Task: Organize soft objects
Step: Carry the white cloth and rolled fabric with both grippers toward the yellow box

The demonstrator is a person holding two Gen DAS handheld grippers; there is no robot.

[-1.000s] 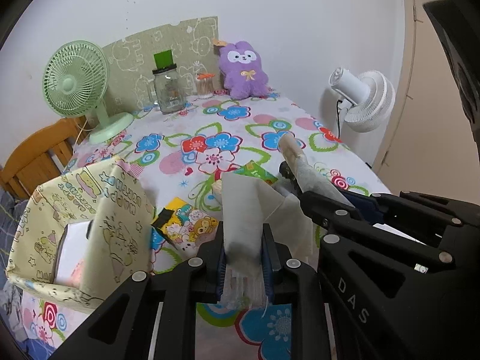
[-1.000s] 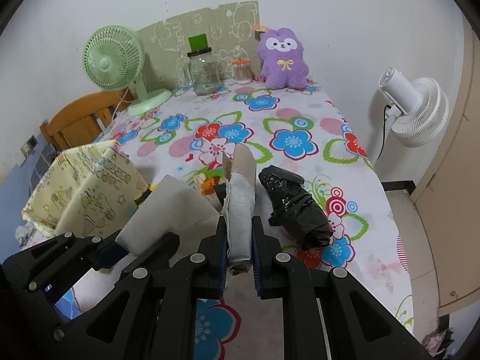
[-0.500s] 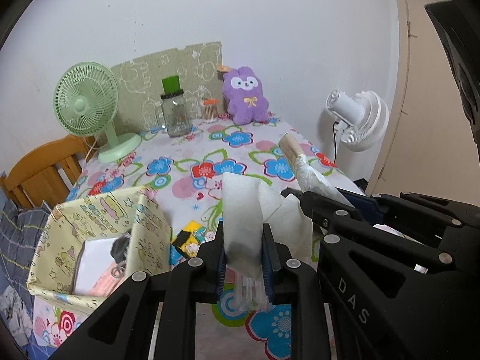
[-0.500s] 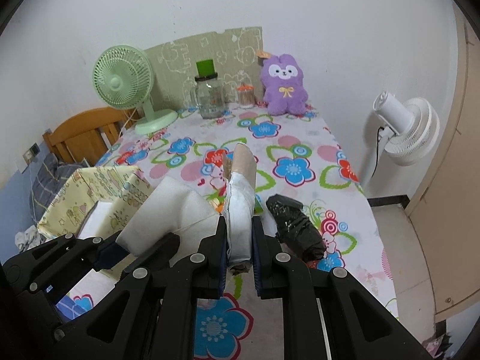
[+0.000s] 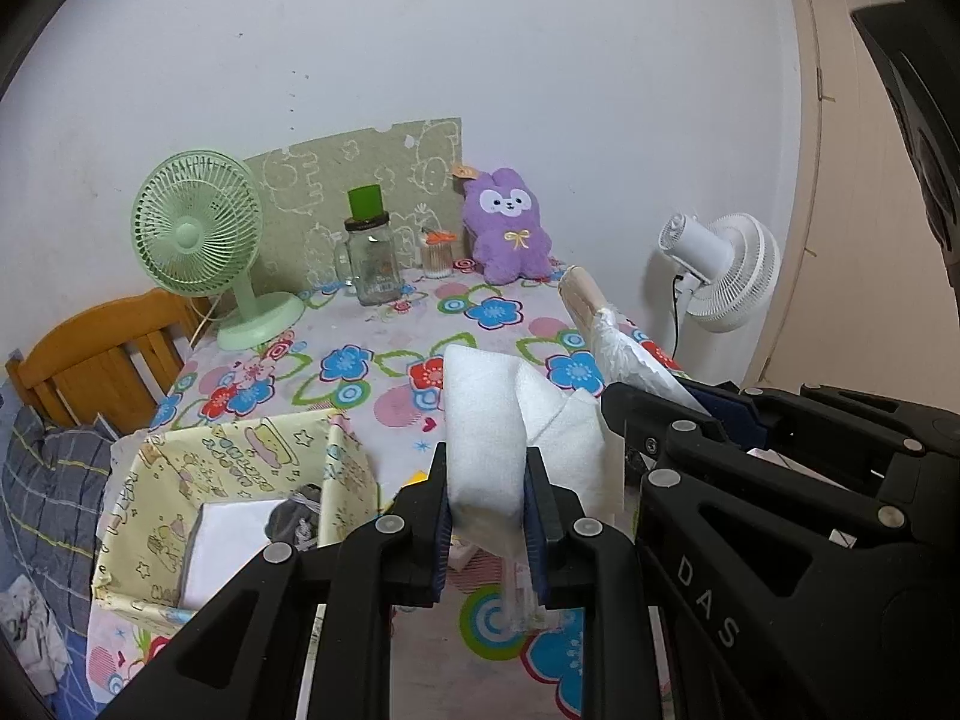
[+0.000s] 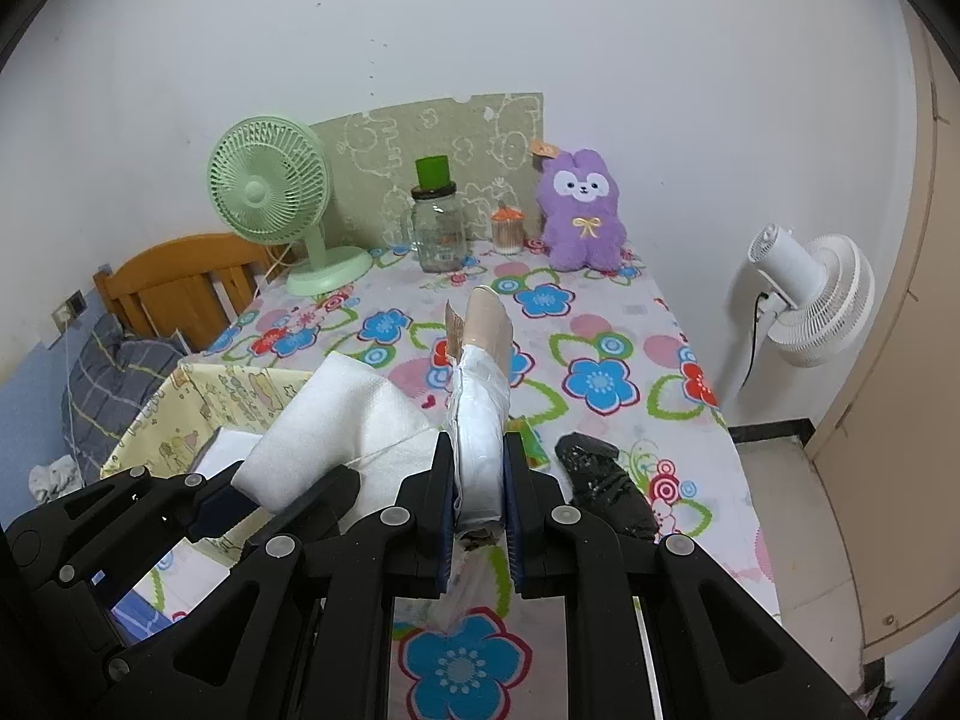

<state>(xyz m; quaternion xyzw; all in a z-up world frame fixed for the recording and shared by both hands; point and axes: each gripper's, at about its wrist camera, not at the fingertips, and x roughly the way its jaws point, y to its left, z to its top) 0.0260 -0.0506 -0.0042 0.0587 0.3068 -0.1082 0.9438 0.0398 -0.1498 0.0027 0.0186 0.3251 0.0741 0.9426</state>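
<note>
white foam sheet (image 5: 480,420) clenched in left gripper (image 5: 485,507), held above the table, right of the yellow fabric bin (image 5: 180,474) | right gripper (image 6: 478,483) clamped on plastic-wrapped roll (image 6: 480,396), sticking up | risk: limp foam may flop over the bin rim on release; grippers sit close, could snag

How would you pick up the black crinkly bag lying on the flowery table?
Both grippers are full now, so one must unload first. The black crinkly bag lies flat as a long lump on the flowery tablecloth, beside the right gripper. I would probably come straight down from above and pinch across its narrow middle, fingers on its two long sides, since the ends look looser.
</note>
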